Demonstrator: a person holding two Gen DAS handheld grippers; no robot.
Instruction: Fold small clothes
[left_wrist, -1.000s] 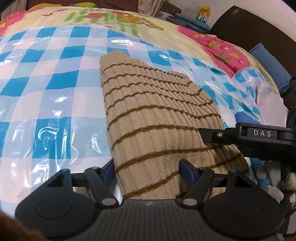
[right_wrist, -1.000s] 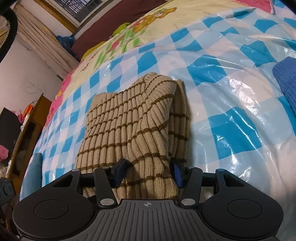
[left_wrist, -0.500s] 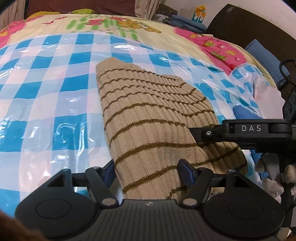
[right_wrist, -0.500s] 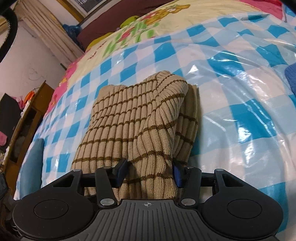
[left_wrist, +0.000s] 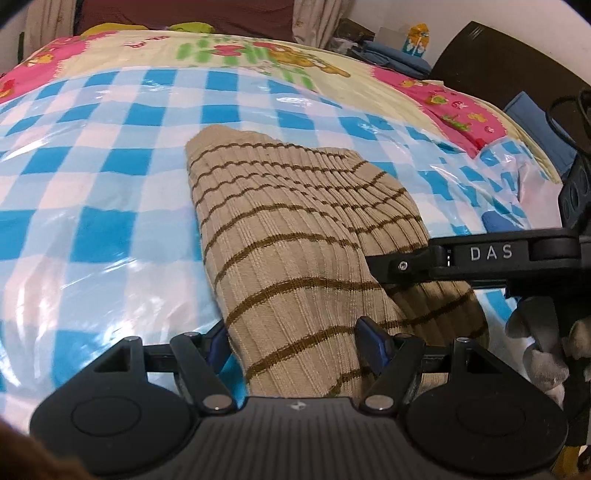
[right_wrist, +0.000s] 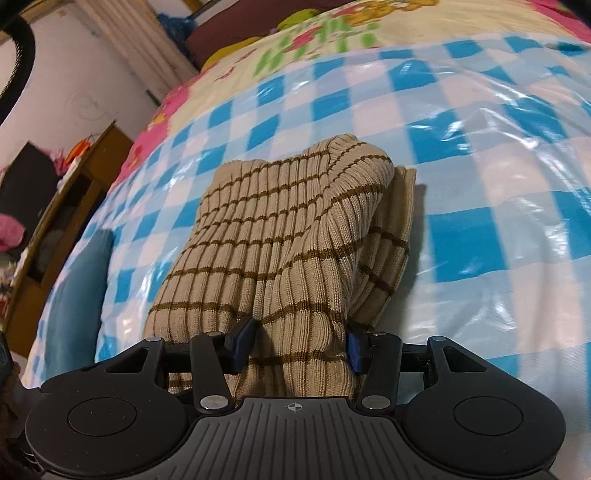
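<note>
A beige ribbed knit garment with brown stripes (left_wrist: 295, 236) lies partly folded on the blue-and-white checked plastic sheet (left_wrist: 92, 177) over the bed. My left gripper (left_wrist: 295, 341) is shut on the garment's near edge, cloth bunched between its blue pads. My right gripper (right_wrist: 295, 341) is shut on another part of the same garment (right_wrist: 280, 236), lifting a fold over a lower layer. The right gripper's black arm marked DAS (left_wrist: 480, 258) crosses the left wrist view at the right, over the cloth.
A cartoon-print quilt (left_wrist: 258, 55) covers the far bed. A blue cloth (right_wrist: 74, 295) lies at the left in the right wrist view. A wooden cabinet (right_wrist: 55, 206) stands beside the bed. A dark headboard (left_wrist: 498, 62) and blue folded items (left_wrist: 391, 55) are at the far right.
Both grippers have kept their hold and pulled the garment back toward me and slightly up. The right gripper's arm has moved further right in the left view.
</note>
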